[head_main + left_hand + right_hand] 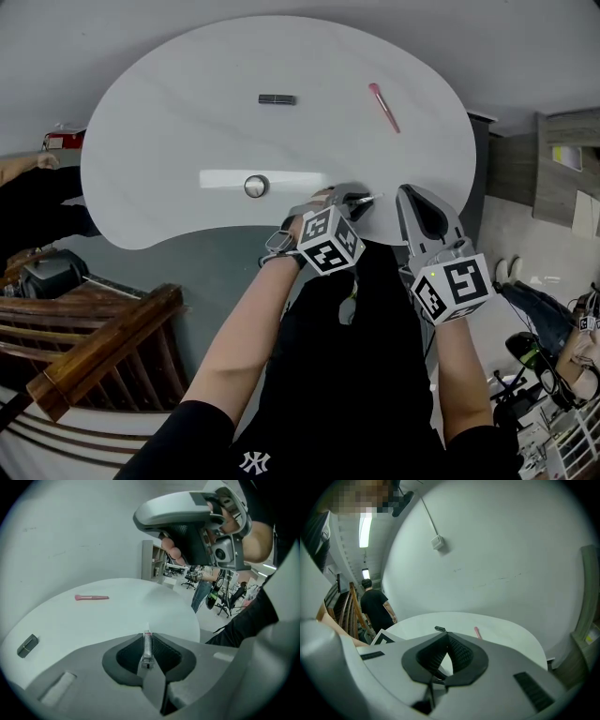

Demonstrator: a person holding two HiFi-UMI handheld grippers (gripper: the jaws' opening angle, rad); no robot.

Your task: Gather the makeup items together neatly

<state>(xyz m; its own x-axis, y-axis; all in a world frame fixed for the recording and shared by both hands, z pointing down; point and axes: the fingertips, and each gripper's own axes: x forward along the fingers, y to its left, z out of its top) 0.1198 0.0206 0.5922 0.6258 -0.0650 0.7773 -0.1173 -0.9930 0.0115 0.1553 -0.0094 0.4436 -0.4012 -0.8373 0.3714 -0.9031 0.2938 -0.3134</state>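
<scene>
Left gripper [147,635] is clamped on a thin clear tube [147,649], pads pressing both sides, the tube pointing out along the jaws. It sits at the near edge of the white table [169,141], right of a round compact [256,186]. Right gripper [446,634] has its jaws together with nothing between them (just beside the left one, at the same edge). A pink stick [384,107] lies far right and a dark case [277,98] far centre, well apart from each other and from the compact.
</scene>
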